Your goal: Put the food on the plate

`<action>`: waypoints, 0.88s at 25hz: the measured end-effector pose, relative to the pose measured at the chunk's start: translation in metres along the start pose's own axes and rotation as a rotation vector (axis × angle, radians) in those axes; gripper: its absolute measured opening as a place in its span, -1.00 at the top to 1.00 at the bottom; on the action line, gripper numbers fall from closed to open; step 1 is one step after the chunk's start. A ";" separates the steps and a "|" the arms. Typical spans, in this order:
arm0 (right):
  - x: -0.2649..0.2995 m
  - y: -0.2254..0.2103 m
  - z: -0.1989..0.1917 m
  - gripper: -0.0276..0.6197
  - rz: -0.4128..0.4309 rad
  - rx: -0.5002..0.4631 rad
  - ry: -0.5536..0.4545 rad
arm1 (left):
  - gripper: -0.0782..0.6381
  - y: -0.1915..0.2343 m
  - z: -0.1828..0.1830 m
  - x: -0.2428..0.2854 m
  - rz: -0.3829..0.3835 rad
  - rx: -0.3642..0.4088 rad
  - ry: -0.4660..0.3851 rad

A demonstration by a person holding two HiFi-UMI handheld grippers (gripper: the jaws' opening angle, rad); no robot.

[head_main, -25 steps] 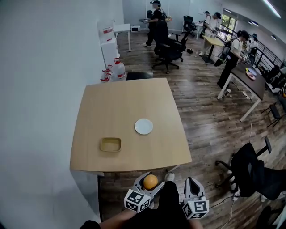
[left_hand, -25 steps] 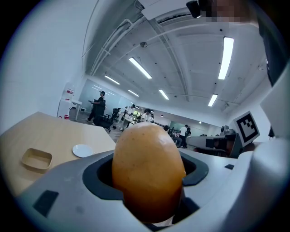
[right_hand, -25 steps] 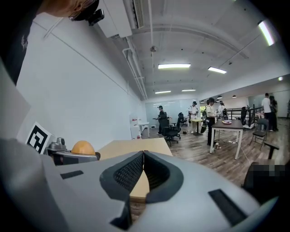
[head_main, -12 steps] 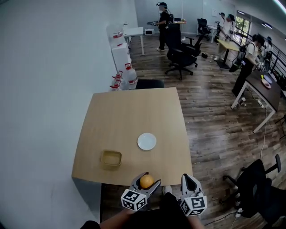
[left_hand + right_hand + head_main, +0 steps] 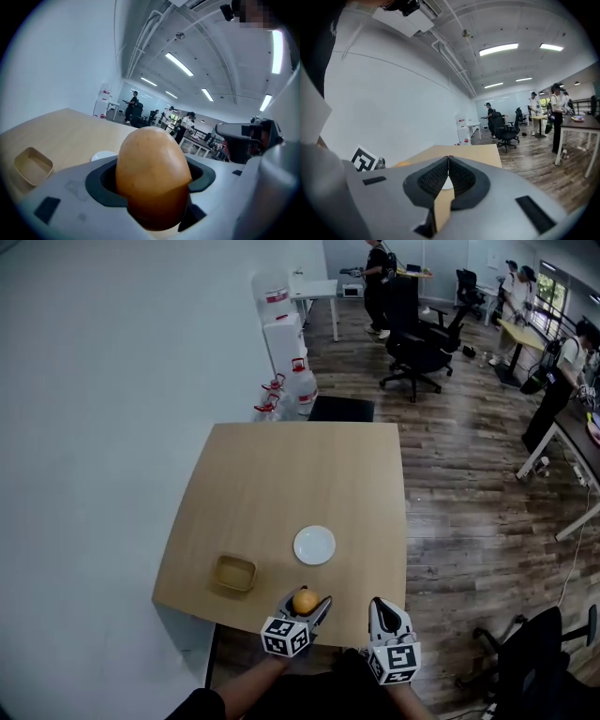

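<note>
Left tool [image 5: 310, 605] clamped on an orange [image 5: 305, 601], poised over the near edge of the desk [image 5: 281, 474], just short of the white plate [image 5: 314, 545] and not touching it. Right tool [image 5: 386, 609] level with it, off to the plate's near right, jaws pressed together. Shallow tan tray [image 5: 233, 573] to the plate's near left. Person [image 5: 560, 381] standing well beyond the plate, at another desk.
</note>
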State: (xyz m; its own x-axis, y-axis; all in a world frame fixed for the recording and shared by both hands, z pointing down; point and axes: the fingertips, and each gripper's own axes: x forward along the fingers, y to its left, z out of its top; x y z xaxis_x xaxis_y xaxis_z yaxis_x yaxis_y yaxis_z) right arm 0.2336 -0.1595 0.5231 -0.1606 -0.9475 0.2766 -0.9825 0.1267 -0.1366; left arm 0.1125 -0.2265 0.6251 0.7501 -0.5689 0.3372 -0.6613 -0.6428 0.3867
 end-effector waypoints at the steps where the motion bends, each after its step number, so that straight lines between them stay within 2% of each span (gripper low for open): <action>1: 0.007 0.000 0.000 0.73 0.023 -0.023 0.009 | -0.09 0.004 0.003 0.008 0.016 -0.021 -0.013; 4: 0.030 -0.001 -0.003 0.73 0.090 -0.037 0.042 | -0.09 0.022 0.011 0.034 0.062 -0.017 -0.044; 6: 0.045 -0.005 -0.007 0.73 0.123 -0.038 0.066 | -0.09 0.034 0.011 0.053 0.088 0.002 -0.039; 11: 0.079 -0.006 -0.008 0.73 0.211 -0.089 0.099 | -0.09 0.071 0.010 0.093 0.141 -0.007 -0.018; 17: 0.108 -0.009 -0.009 0.73 0.250 -0.104 0.127 | -0.09 0.122 -0.009 0.113 0.254 -0.013 0.054; 22: 0.108 -0.010 -0.029 0.73 0.272 -0.088 0.180 | -0.09 0.142 -0.034 0.138 0.263 0.006 0.156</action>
State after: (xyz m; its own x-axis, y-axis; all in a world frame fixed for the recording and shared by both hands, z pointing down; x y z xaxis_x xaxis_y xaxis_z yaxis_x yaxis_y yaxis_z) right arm 0.2230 -0.2545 0.5820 -0.4244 -0.8096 0.4055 -0.9045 0.4001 -0.1477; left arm 0.1224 -0.3793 0.7554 0.5439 -0.6307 0.5535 -0.8327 -0.4872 0.2632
